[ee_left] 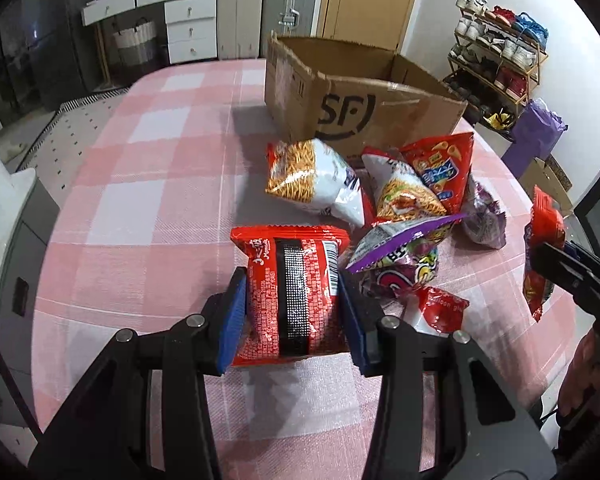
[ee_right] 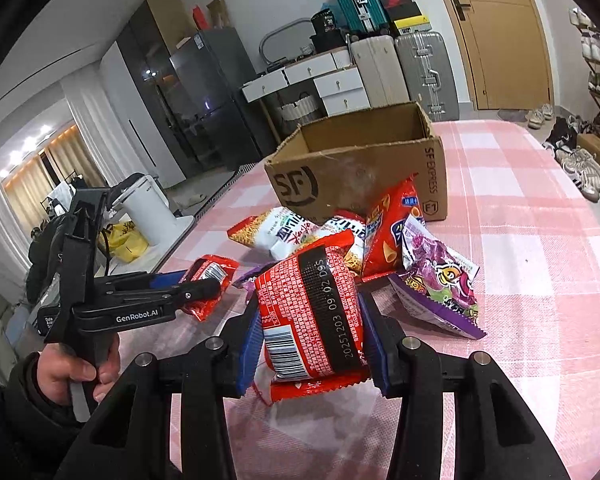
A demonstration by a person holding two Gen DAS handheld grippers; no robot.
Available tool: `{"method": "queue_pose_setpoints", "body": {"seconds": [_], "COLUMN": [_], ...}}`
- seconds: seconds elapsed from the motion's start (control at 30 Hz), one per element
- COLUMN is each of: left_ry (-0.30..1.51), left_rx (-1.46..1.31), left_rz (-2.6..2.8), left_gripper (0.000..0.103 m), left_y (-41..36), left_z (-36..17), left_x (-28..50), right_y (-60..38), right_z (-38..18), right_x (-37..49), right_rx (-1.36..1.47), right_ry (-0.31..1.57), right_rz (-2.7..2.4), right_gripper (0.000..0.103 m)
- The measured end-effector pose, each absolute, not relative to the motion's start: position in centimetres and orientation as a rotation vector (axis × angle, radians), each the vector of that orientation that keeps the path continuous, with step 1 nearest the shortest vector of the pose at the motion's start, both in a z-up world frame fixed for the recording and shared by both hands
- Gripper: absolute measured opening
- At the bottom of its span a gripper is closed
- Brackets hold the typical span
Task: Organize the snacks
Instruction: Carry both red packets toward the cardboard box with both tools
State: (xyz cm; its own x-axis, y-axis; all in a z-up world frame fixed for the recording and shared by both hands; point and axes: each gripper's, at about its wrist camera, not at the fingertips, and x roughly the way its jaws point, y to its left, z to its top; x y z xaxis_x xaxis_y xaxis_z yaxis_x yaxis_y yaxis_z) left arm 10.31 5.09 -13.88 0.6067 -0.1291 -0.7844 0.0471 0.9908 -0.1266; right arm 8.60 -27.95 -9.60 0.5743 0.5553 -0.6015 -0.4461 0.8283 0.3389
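Note:
My left gripper (ee_left: 290, 280) is shut on a red noodle packet (ee_left: 296, 320), its blue pads pressing both sides, held just above the pink checked table (ee_left: 140, 200). My right gripper (ee_right: 310, 300) is shut on a second red packet (ee_right: 316, 344), also lifted. Each gripper shows in the other's view: the right gripper (ee_left: 540, 254) at the right edge with its red packet (ee_left: 542, 224), the left gripper (ee_right: 208, 282) at the left with its packet (ee_right: 212, 270). An open SF cardboard box (ee_left: 360, 92) (ee_right: 360, 160) stands behind the snack pile.
Loose bags lie in front of the box: two orange-and-white noodle snack bags (ee_left: 312, 176) (ee_left: 404, 196), a red cone-snack bag (ee_left: 444, 164) and purple bags (ee_left: 404, 248) (ee_right: 440, 276). A hand (ee_right: 64, 372) grips the left tool. Bare cloth stretches left of the pile.

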Motion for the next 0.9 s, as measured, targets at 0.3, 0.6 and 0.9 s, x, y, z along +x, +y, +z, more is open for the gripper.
{"method": "queue_pose_setpoints", "body": {"seconds": [0.3, 0.6, 0.9], "left_ry": [0.846, 0.81, 0.77], "left_rx": [-0.079, -0.027, -0.036], "left_rz": [-0.12, -0.145, -0.165], "left_gripper": [0.041, 0.041, 0.041], "left_y": [5.0, 4.5, 5.1], "left_z": [-11.1, -8.7, -5.8], "left_x": [9.0, 9.9, 12.3], "right_y": [-28.2, -29.1, -29.7], "right_z": [-7.9, -5.9, -3.6], "right_x": [7.7, 8.1, 9.8], "right_rx": [0.14, 0.113, 0.075], "right_ry": [0.722, 0.699, 0.652], "right_rz": [0.582, 0.529, 0.523], "right_gripper": [0.045, 0.045, 0.045]}}
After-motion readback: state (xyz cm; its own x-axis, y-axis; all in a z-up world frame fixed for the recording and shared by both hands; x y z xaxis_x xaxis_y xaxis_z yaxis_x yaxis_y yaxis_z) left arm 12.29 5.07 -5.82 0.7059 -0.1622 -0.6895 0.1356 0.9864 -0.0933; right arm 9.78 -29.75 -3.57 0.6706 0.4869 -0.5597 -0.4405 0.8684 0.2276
